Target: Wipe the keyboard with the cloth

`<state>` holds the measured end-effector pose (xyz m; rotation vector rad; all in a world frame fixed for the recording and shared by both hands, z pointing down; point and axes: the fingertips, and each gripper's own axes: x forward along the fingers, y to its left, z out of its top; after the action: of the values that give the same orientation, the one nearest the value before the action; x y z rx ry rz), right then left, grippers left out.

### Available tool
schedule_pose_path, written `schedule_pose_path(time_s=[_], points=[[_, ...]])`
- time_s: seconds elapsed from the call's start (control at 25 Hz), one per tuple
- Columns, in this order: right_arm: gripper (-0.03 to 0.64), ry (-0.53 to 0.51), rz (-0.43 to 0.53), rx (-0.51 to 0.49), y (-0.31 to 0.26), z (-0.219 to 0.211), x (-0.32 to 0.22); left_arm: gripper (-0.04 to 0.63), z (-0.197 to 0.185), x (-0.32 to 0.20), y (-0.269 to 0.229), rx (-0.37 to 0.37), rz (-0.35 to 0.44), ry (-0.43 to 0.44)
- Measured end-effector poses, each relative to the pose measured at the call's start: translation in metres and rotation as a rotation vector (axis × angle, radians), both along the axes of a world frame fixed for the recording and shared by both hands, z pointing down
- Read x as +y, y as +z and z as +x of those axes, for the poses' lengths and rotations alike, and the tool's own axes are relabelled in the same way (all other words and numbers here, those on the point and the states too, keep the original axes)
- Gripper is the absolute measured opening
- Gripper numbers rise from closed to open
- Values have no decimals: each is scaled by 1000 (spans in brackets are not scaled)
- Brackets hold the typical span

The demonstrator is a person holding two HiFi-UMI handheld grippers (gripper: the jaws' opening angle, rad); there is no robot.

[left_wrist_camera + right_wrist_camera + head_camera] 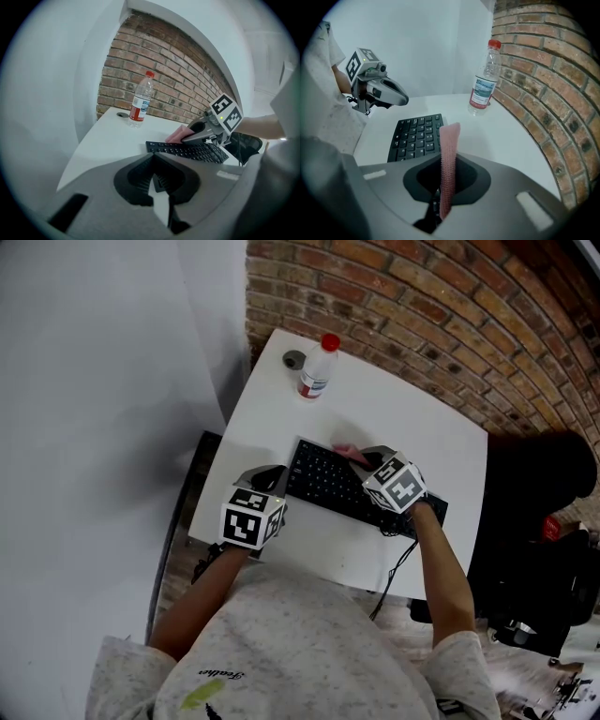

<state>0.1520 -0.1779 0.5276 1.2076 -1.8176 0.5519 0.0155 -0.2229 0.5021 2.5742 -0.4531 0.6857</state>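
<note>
A black keyboard [328,484] lies on the white table [394,409]. My right gripper [364,458] is over the keyboard's far edge and is shut on a pink cloth [347,453]. In the right gripper view the cloth [450,140] stands upright between the jaws, with the keyboard [415,138] just beyond on the left. My left gripper [270,476] sits at the keyboard's left end, and its jaws meet at the tips with nothing between them. From the left gripper view, the cloth [177,135] sticks out of the right gripper [187,137] above the keyboard [187,151].
A clear water bottle [319,367] with a red cap stands at the table's far corner, a small grey lid [294,359] beside it. A brick wall [450,324] runs behind the table. A black cable [394,573] hangs off the near edge. Dark bags [544,521] sit at the right.
</note>
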Motion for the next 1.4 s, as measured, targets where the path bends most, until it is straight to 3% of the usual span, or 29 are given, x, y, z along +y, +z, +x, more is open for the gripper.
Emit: schedule_pose_path(time_s=[1.2, 1.4], points=[[23, -182, 4, 10, 0, -79, -83, -5, -63, -38, 3, 6, -12, -100], [23, -325, 9, 137, 1, -83, -86, -5, -67, -33, 1, 13, -15, -149]])
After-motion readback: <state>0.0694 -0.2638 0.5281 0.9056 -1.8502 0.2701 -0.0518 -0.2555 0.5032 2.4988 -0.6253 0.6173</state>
